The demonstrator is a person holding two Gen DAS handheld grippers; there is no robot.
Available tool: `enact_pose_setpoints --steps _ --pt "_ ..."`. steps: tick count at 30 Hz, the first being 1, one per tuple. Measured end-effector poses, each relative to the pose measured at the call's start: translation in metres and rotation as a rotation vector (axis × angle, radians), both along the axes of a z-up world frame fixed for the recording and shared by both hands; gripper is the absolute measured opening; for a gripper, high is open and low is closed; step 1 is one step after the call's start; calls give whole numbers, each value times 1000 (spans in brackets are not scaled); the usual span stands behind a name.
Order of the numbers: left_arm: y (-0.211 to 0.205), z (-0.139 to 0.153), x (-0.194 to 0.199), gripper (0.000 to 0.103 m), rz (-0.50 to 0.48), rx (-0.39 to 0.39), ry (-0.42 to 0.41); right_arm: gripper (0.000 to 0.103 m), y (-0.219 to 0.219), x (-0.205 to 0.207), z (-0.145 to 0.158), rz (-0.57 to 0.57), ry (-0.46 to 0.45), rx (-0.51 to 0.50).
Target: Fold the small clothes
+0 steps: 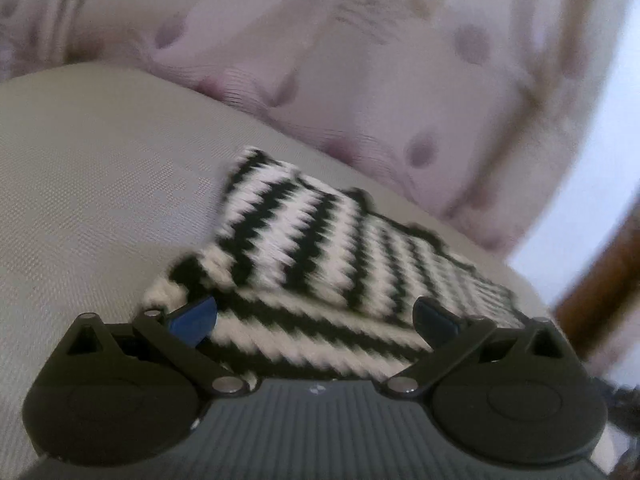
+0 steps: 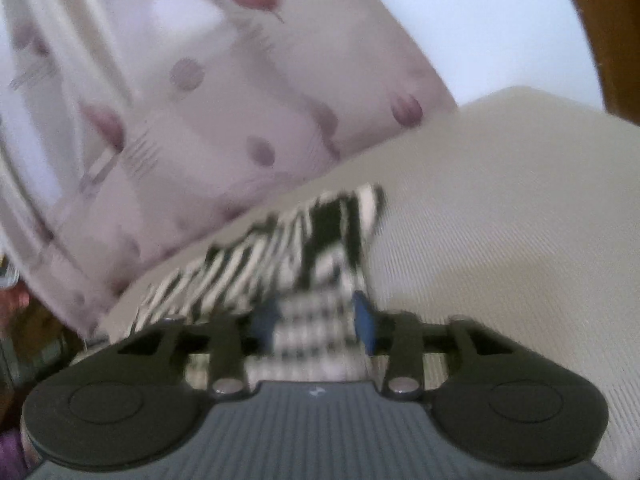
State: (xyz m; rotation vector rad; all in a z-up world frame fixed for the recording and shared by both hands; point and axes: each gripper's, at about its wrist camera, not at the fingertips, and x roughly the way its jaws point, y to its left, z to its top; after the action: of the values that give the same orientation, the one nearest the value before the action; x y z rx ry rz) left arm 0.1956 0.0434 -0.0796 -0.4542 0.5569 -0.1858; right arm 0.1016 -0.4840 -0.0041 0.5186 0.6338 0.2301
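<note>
The left gripper (image 1: 316, 320) stands with its blue-tipped fingers (image 1: 196, 318) spread wide, one at each side of the knitted garment (image 1: 320, 248), low over its near edge and pinching nothing. The garment is a small black-and-white striped knit with a chunky zigzag stitch. It lies on the grey woven cushion (image 1: 100, 184), out toward the far edge. One flap is already turned over the lower layer, its stripes running crosswise to those beneath, so I judge a first fold made and at least one more left. Behind the cushion's far edge hangs a pale pink curtain (image 1: 380, 92) with dull purple spots, thin and soft in its folds.

In the right wrist view, which is blurred, the right gripper (image 2: 316, 320) has its fingers drawn in on a narrow part of the same striped knit, with cloth showing between the blue pads (image 2: 362, 320); it looks pinched, though the blur keeps me from being sure how tightly. The garment runs from the fingers toward the cushion's far edge, where the spotted curtain meets it. To the right the ribbed cushion cloth lies bare.
</note>
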Motion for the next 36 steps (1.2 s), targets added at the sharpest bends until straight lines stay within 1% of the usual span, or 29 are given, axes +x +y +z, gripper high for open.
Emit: enact_pose_setpoints --steps 2,4,6,8,10,14,17,19,20,21,23,24,26,27,28,29,30,32,36 --pt "0 4 -26 103 -50 -9 -18 65 5 -40 3 0 16 -36" --pt "2 3 -49 103 -84 -4 -4 65 7 -72 4 -13 20 -45" --pt "8 0 -71 103 -91 0 0 65 11 -89 1 -21 28 -41" --pt "17 -3 -94 103 -80 8 -1 64 18 -101 -5 -18 27 -48" --pt "28 -4 -116 103 -66 9 -18 64 27 -112 -5 -16 -7 -71" --pt "48 -4 -151 103 3 74 -42 64 42 -118 -8 -3 -28 -80" --pt "62 -7 -168 103 7 93 -27 63 48 -122 -11 5 -35 -62" --pt "68 -8 -174 103 26 123 -13 61 50 -122 -12 11 -33 -47" --pt "71 -9 -174 102 30 128 -8 58 51 -123 -12 15 -35 -38" --pt "74 -10 -175 102 28 121 -5 52 51 -122 -12 22 -28 -26" --pt "81 -12 -173 100 16 81 4 42 51 -120 -15 21 -22 -9" --pt "83 -14 -171 99 6 70 12 33 48 -119 -16 15 -18 6" --pt "81 -16 -170 99 -6 82 2 26 42 -116 -19 0 -1 41" --pt "79 -16 -170 98 -15 90 -3 26 40 -116 -20 -2 2 63" --pt "76 -16 -170 90 -46 86 -8 26 39 -117 -21 -4 2 73" --pt "72 -16 -170 78 -89 78 -8 26 39 -117 -21 -5 2 76" --pt "67 -16 -169 74 -129 80 -3 26 40 -117 -21 -4 2 74" --pt "56 -16 -166 74 -149 112 0 26 40 -116 -22 -1 5 81" --pt "44 -16 -161 74 -173 131 7 26 31 -113 -27 -19 23 177"
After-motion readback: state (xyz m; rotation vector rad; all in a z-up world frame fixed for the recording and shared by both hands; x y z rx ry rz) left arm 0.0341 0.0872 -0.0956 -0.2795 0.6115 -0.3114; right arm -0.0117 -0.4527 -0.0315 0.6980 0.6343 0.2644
